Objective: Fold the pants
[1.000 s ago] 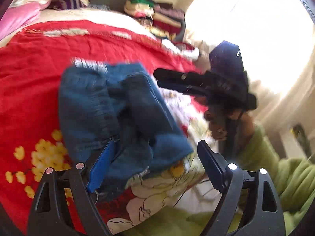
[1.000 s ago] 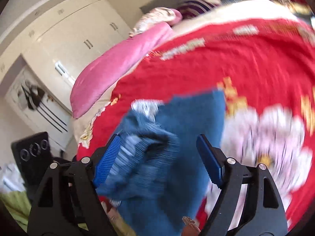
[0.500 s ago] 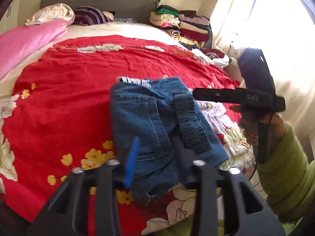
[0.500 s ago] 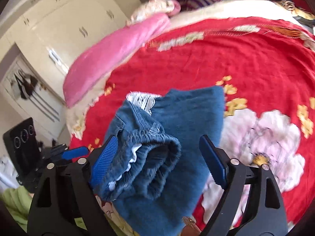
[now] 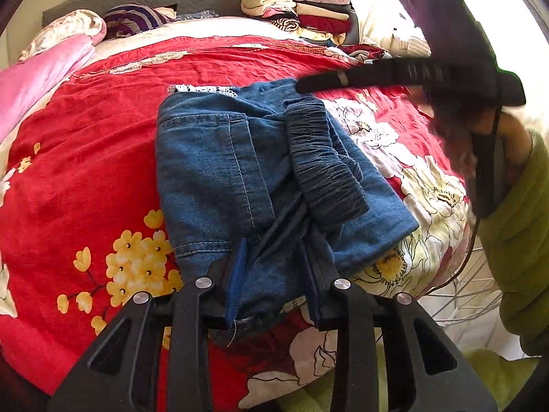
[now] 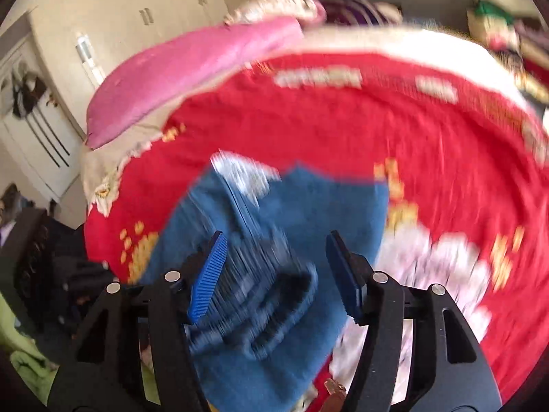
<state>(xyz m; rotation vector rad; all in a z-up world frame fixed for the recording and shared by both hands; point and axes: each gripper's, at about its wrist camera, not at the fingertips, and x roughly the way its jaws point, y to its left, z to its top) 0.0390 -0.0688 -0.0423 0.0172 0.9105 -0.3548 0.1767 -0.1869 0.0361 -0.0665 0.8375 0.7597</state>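
The blue denim pants (image 5: pixel 240 171) lie folded in a bundle on the red flowered bedspread (image 5: pixel 85 137), the gathered waistband (image 5: pixel 322 158) on top at the right. My left gripper (image 5: pixel 274 274) has its jaws narrowed around the bundle's near edge, with denim between the pads. My right gripper (image 6: pixel 274 271) hovers above the pants (image 6: pixel 308 213) with its jaws partly open, holding nothing; this view is blurred by motion. The right gripper also shows in the left wrist view (image 5: pixel 411 75), above the bundle's far right corner.
A pink quilt (image 5: pixel 37 75) lies along the bed's left side. A stack of folded clothes (image 5: pixel 302 10) sits at the far right by the headboard. A white wire basket (image 5: pixel 463 295) stands off the bed's near right edge. White wardrobes (image 6: pixel 103 51) stand left.
My left gripper narrowed from wide open onto the near edge of the pants. My right gripper rose, moved over the bundle and closed partway.
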